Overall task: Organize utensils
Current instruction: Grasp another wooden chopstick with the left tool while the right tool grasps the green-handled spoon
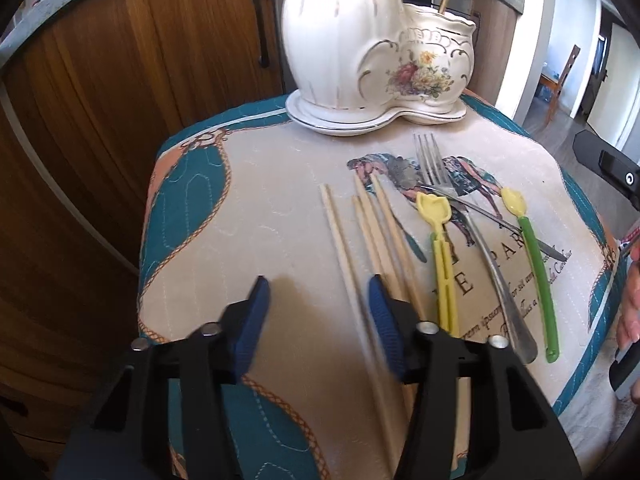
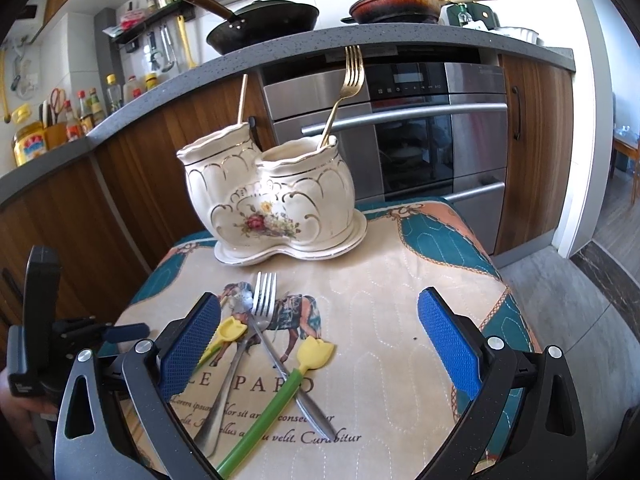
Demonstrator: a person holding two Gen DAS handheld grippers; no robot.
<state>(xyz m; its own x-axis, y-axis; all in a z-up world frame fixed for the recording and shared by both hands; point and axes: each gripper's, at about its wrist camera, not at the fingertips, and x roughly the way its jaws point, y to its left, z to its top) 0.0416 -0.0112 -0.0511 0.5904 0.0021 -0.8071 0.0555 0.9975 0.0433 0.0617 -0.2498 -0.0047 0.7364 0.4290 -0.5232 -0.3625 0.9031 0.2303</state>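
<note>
Several wooden chopsticks [image 1: 370, 224] lie side by side on the quilted cloth [image 1: 260, 208]. My left gripper [image 1: 319, 280] stands open low over them; the leftmost chopstick [image 1: 340, 240] runs between its blue pads [image 1: 252, 320], close to the right one, and is not pinched. Right of the chopsticks lie a yellow tulip spoon [image 1: 436, 216], a silver fork [image 1: 430, 160], a knife [image 1: 508, 224] and a green-handled tulip spoon [image 1: 538, 264]. My right gripper [image 2: 320, 296] hangs open above the fork [image 2: 264, 300] and green-handled spoon [image 2: 272, 408], holding nothing. The white ceramic holder [image 2: 272, 188] holds a gold fork [image 2: 350, 76] and one chopstick [image 2: 242, 96].
The cloth covers a small raised surface whose edges drop off on all sides [image 2: 500, 264]. Behind it are wooden cabinets [image 1: 140, 80], an oven [image 2: 416, 140] and a counter with pans [image 2: 264, 24]. A person's hand [image 1: 630, 300] shows at the right edge.
</note>
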